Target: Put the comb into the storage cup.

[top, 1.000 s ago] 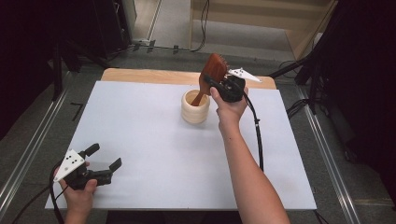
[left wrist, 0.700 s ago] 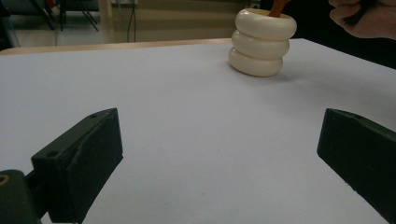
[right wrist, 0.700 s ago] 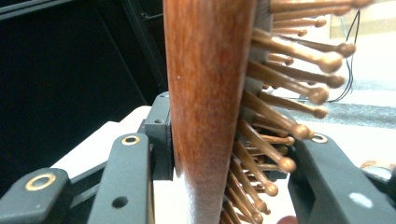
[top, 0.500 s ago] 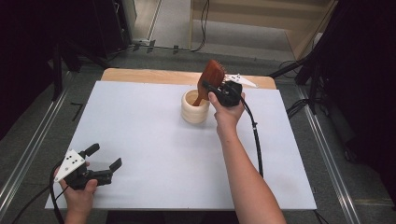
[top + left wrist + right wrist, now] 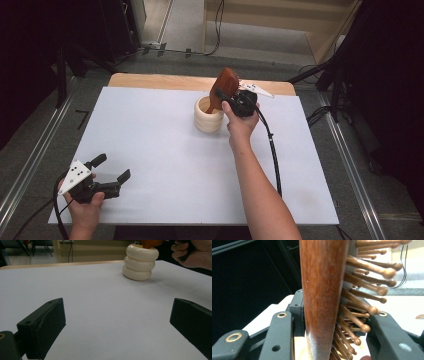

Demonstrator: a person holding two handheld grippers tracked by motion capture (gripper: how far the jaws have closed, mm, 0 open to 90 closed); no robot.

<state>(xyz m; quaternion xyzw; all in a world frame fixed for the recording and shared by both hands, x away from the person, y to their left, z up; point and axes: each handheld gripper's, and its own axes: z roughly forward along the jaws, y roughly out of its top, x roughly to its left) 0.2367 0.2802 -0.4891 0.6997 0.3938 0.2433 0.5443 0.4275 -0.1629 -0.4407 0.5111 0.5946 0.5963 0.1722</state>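
The right tongs (image 5: 226, 96) are clamped on a wooden hairbrush (image 5: 224, 88), one jaw on its smooth back and the other against its bristles. The brush is tilted, its handle end down inside a cream ribbed cup (image 5: 208, 115) at the far middle of the white bench (image 5: 160, 150). The left tongs (image 5: 111, 168) rest wide open and empty near the bench's near left corner, well apart from the cup.

The hairbrush (image 5: 226, 85) is reddish-brown wood with lighter brown, ball-tipped bristles (image 5: 362, 302); the ribbed cup (image 5: 208, 116) is cream; the surface (image 5: 150, 145) is plain white with a pale wooden far edge; each hand-held gripper (image 5: 106, 175) is black.
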